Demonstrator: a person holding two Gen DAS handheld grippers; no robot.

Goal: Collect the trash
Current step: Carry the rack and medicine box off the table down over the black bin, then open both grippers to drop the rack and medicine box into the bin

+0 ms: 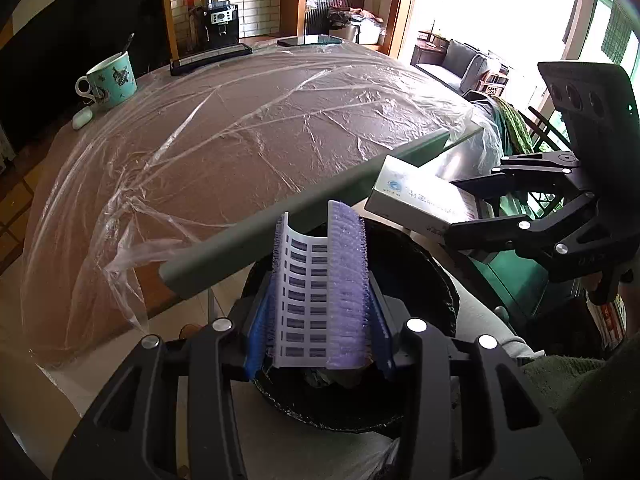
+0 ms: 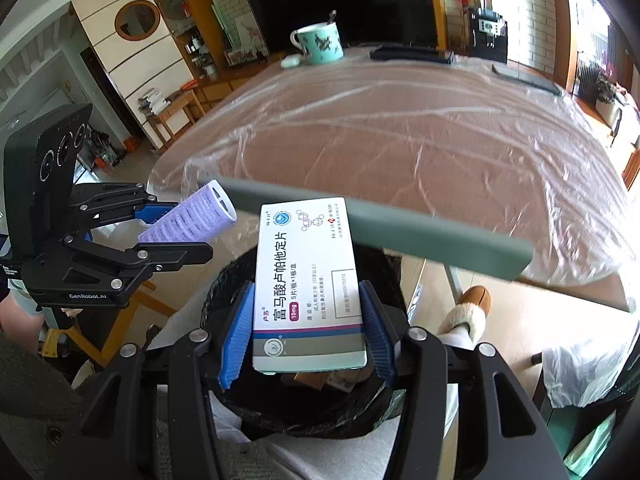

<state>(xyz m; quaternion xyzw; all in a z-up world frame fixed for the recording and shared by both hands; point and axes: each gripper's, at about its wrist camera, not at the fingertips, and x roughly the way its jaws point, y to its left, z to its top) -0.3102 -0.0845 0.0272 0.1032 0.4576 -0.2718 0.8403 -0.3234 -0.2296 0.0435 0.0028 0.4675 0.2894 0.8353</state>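
While both grippers are held over the bin (image 2: 304,408), each pair of fingers is clamped on a piece of trash. The left gripper (image 1: 320,320) is closed on a purple hair roller (image 1: 320,292), whose bristled sides are pressed by the blue pads (image 1: 256,340); its white slotted inside is turned up toward the camera. The right gripper (image 2: 308,328) is closed on a white medicine box (image 2: 308,280), gripped across its width by the blue pads (image 2: 236,340), printed face up. Both items are held above the black-lined bin, just below the table (image 1: 240,140) edge, and neither is touched by the bin. Scraps are seen inside the bin beneath the box. The table is covered with clear plastic film (image 1: 132,216), and a mug (image 1: 110,80) is left at its far side.
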